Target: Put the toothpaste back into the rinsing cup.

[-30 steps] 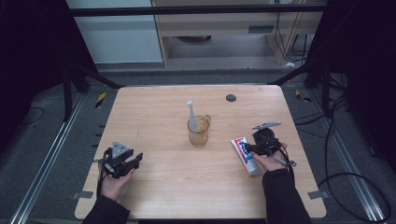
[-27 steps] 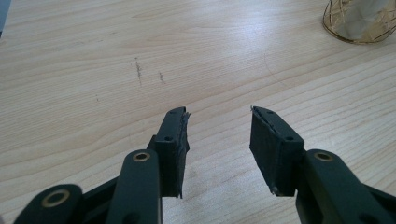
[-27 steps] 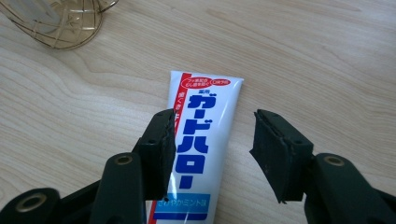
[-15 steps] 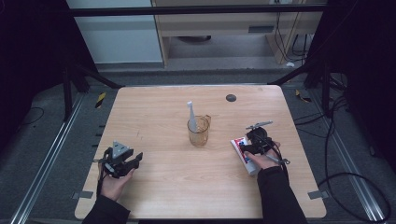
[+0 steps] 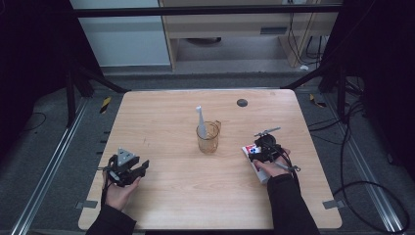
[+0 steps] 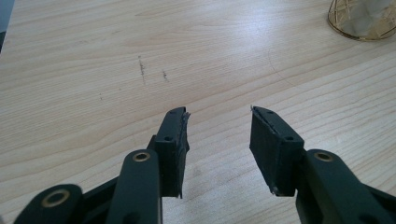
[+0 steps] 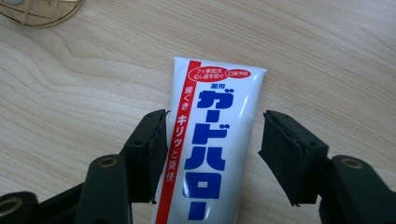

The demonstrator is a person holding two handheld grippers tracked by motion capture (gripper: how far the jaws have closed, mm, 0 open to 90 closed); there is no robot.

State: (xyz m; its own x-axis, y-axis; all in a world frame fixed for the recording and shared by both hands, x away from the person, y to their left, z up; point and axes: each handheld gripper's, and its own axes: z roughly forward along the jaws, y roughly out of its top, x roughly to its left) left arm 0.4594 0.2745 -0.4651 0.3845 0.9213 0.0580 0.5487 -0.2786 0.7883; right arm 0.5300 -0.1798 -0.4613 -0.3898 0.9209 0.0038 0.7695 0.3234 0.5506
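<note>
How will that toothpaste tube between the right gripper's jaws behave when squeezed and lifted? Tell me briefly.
The toothpaste tube looks like soft plastic, so it will probably dent under the right gripper. Its surface shines, so it may slip. It lies flat on the table, so rolling seems unlikely.

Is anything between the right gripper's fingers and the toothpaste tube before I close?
Nothing visible. The right gripper is open with the tube lying flat on the table between its fingers; the left one is close against it.
</note>
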